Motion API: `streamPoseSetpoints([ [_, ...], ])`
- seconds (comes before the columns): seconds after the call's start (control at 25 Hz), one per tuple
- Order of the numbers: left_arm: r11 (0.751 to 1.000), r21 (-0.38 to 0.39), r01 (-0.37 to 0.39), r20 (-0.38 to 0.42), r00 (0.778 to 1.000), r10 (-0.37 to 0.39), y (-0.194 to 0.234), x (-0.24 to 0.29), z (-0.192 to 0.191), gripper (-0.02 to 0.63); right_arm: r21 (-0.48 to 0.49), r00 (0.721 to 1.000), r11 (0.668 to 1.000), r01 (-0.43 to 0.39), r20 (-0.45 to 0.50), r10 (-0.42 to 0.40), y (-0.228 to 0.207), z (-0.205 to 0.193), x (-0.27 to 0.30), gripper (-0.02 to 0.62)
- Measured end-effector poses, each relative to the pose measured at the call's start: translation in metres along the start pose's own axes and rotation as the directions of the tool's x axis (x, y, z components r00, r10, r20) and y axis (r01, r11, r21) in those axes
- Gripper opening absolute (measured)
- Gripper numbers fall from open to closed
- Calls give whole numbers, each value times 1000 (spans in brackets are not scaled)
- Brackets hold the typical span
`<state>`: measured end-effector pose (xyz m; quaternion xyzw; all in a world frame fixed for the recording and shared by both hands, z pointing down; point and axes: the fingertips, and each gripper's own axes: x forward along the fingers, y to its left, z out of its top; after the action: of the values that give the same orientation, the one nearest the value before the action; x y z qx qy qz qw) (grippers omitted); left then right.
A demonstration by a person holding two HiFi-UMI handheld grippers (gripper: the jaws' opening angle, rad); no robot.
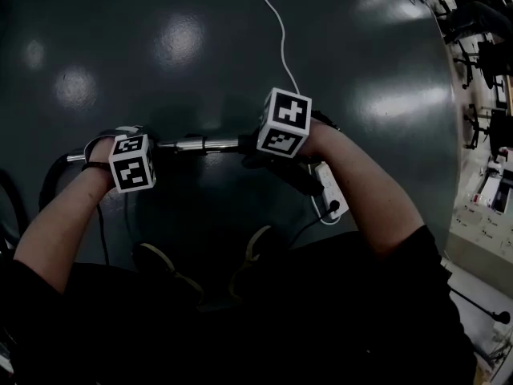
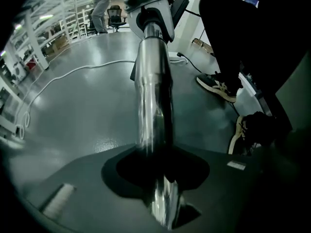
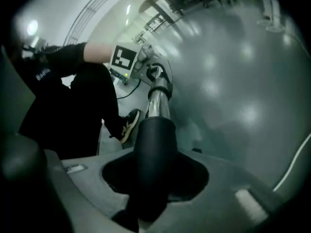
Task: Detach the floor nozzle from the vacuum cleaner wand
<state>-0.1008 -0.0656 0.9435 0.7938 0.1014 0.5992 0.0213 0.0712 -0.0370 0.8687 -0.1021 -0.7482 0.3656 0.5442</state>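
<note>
Floor [image 1: 200, 46] beyond wand [image 1: 200, 143] open; white cable [image 1: 280, 30] crosses it; shoes [image 1: 164, 265] just behind wand.

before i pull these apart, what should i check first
1. Left gripper shut on wand: ok.
2. Right gripper shut on black neck: ok.
3. Joint of neck and wand sits between the two grippers: ok, the two are not yet apart.
4. Release catch pressed: cannot tell, none shows.
5. Nozzle head free to come off: cannot tell, too dark to make out.
6. White cable clear of the wand: cannot tell; in the head view it runs behind the right gripper.
</note>
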Motion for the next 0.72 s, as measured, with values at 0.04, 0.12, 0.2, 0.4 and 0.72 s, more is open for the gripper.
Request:
streamPoseSetpoints([
  [0.04,1000,4,0,1,1000,0,-2,1,4,133,10,999,999,-37,26,36,3,-2,1,118],
  [0.12,1000,-5,3,12,1000,-3,-3,0,9,133,-61,999,998,23,40,-21,0,-3,0,117],
  [0.2,999,-36,11,33,999,-10,0,-4,10,133,-225,977,951,213,31,-211,-13,1,-8,117],
  [0.4,983,-147,111,74,992,-101,-2,8,-13,133,-660,666,446,605,113,-737,-79,2,-40,115],
  [0.72,985,-168,30,-4,1000,-31,6,16,-31,133,-452,777,660,599,129,-617,-81,-31,7,115],
])
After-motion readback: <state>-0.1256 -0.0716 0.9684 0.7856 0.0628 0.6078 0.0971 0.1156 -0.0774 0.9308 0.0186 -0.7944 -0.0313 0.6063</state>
